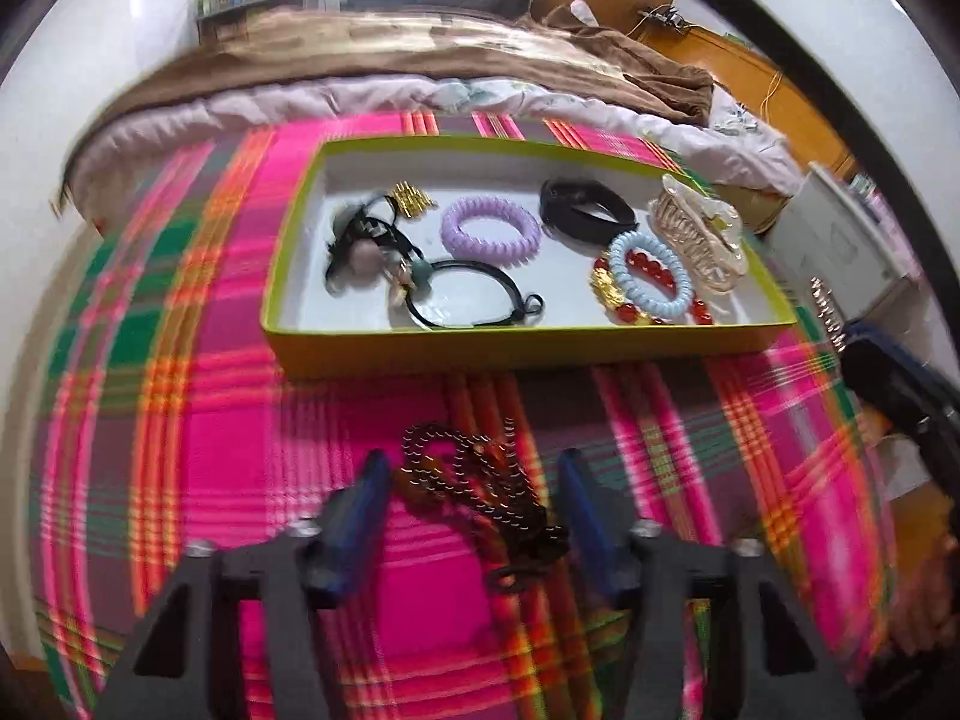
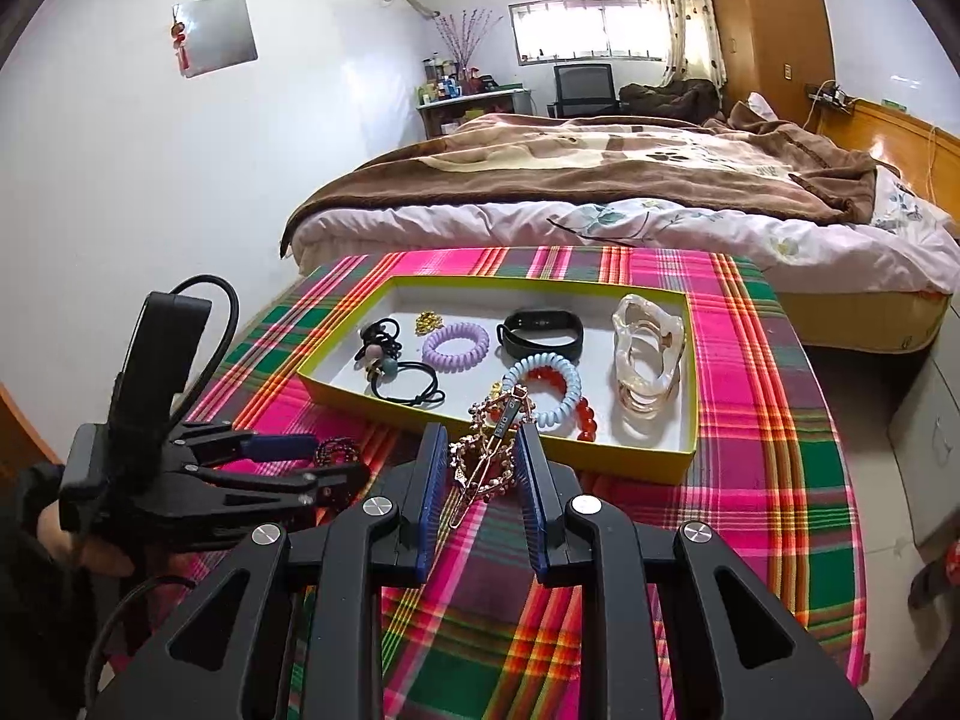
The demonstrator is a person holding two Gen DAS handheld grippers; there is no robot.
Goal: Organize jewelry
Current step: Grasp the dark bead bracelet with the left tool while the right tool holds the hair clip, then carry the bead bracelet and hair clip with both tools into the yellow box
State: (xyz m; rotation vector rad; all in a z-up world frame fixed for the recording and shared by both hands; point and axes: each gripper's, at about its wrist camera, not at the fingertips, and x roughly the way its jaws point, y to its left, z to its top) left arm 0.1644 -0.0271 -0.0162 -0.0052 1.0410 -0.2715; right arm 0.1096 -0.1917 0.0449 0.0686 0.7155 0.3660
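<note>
Jewelry is what I am tidying, and most of it already lies in the green tray [image 2: 630, 468] on the plaid worktop [image 2: 780, 450]. The tray is my landmark.

Inside it I see a purple coil band [image 2: 455, 343], a black watch band [image 2: 543, 333], a light blue coil band [image 2: 543, 387] lying over a red bead bracelet [image 2: 585, 414], a big clear hair claw [image 2: 648, 354], black hair ties [image 2: 390, 369] at the tray's left end and a small gold piece [image 2: 429, 319] near its far side.

Two things are not in the tray yet. A dark bead necklace [image 1: 474, 492] lies in a heap on the cloth, just in front of the tray's near wall. My left fingers [image 1: 474, 480] are spread wide with the heap between them, not touching it that I can see.

My right fingers [image 2: 480, 456] are near the tray's near wall. A gold sparkly hair clip [image 2: 489, 450] sits between them and looks lifted off the cloth. The gap looks wider than the clip, so I cannot tell if I am truly pinching it.

I think I am at the carrying step. Next, the right side should go forward over the near wall and set the clip on a bare white spot. The left side needs to close softly on the middle of the heap, so no loop trails or snags.
</note>
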